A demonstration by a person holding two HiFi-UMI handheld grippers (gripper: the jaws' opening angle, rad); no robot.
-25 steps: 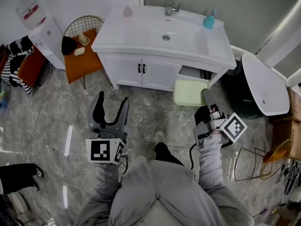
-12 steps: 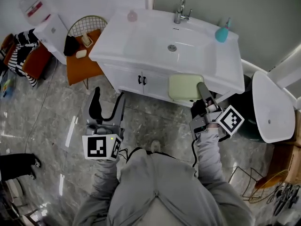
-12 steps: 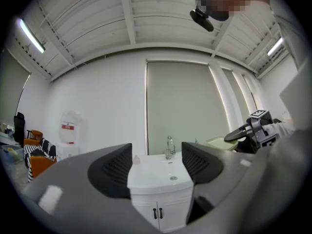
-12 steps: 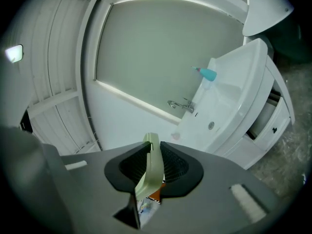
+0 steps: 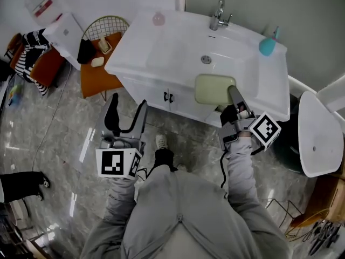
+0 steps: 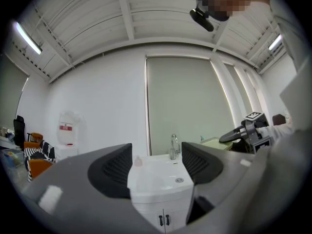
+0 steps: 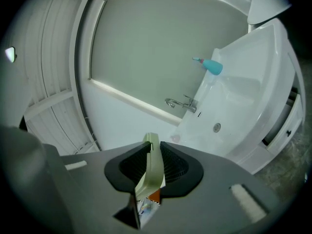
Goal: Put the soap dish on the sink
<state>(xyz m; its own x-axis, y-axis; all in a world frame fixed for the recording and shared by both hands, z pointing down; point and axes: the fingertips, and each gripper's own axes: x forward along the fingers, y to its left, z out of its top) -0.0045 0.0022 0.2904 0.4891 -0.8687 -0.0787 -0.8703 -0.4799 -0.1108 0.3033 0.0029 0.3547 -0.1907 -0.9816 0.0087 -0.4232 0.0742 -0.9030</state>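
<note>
A pale green soap dish (image 5: 214,89) hangs over the front right part of the white sink (image 5: 161,47), held by its near edge. My right gripper (image 5: 234,97) is shut on that edge; in the right gripper view the soap dish (image 7: 152,167) stands edge-on between the two black pads. My left gripper (image 5: 125,114) stands open over the floor in front of the cabinet, with nothing between its fingers. In the left gripper view the left gripper (image 6: 155,167) frames the sink (image 6: 158,179) ahead.
A chrome tap (image 5: 220,16), a teal soap bottle (image 5: 267,45) and a small pink bottle (image 5: 158,19) stand along the sink's back. An orange stool (image 5: 97,69) with small items sits left of the cabinet. A white toilet lid (image 5: 319,136) is at the right.
The person has stepped closer to the sink. My right gripper has carried the soap dish from in front of the cabinet to above the sink's front edge. The left gripper stayed open.
</note>
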